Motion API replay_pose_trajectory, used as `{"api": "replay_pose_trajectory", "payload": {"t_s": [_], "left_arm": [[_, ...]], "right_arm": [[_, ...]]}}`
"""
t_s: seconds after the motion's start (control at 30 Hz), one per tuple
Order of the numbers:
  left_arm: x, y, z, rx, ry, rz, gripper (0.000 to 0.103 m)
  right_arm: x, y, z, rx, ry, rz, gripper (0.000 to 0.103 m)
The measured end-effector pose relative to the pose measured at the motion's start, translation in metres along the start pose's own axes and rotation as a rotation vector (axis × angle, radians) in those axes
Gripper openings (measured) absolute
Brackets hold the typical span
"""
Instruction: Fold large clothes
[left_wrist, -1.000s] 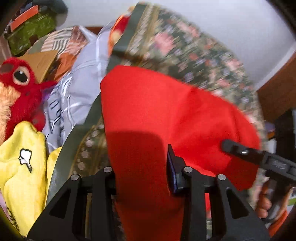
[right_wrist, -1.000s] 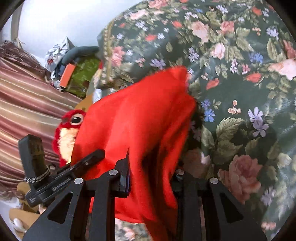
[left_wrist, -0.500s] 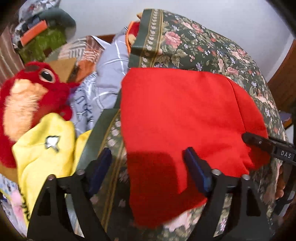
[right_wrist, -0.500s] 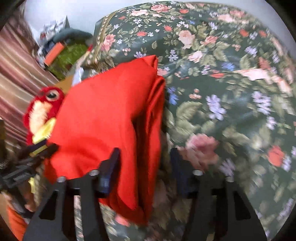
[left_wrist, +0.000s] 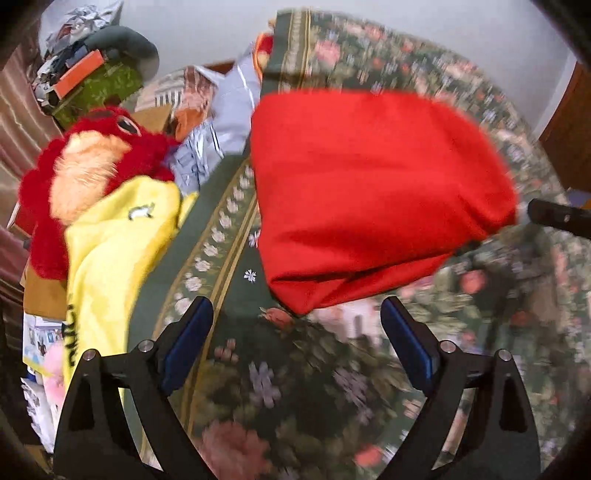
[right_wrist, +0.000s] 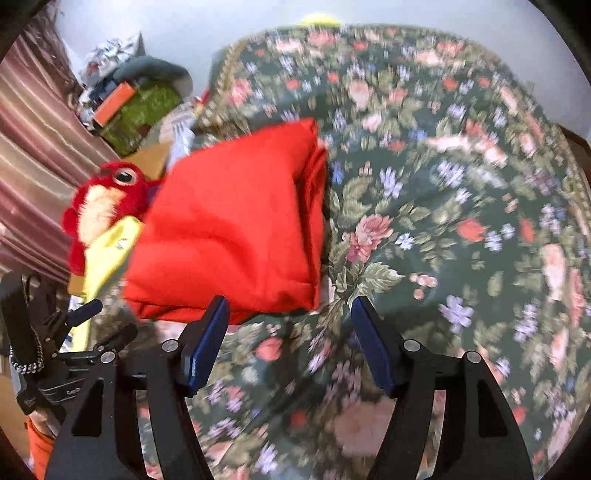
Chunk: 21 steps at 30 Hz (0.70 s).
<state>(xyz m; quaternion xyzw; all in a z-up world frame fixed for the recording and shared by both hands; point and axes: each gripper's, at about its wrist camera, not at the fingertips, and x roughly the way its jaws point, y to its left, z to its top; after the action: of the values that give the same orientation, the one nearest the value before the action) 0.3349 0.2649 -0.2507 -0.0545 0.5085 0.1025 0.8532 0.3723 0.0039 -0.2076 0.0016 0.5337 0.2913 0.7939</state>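
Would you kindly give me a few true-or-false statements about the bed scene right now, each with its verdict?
1. The red garment lies folded on the floral bedspread. True.
2. The left gripper clamps the garment. False: its fingers are opening, with nothing between them.
3. A red plush toy lies beside a yellow cloth. True.
4. The right gripper holds the toy. False: its opening fingers hold nothing.
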Motion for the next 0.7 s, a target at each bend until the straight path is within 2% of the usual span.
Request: {"api": "replay_pose_trajectory", "payload": {"t_s": [0.13,0.37,0.47,0.7], "left_arm": [[-0.065,-0.004,0.003,-0.012,-0.114,-0.016,0.093],[-0.206,-0.023,-0.009,-0.009,-0.397,-0.048,0.093],[-0.263,-0.035,-0.026,0.001,-0.527,-0.042,0.093],[-0.355,-0.061,-0.093,-0.018,-0.769,-0.058,0.093]], "right_arm": [[-0.061,0.023,-0.007,-0.056,-0.114,0.001,0.065],[-0.177,0.068,-0.034,-0.148,-0.358,0.062,0.066],[-0.227,0.088,-0.055,-0.200,-0.469,0.115,0.076],[-0.305,0.117,-0.124,-0.302,-0.738,0.122,0.077]]}}
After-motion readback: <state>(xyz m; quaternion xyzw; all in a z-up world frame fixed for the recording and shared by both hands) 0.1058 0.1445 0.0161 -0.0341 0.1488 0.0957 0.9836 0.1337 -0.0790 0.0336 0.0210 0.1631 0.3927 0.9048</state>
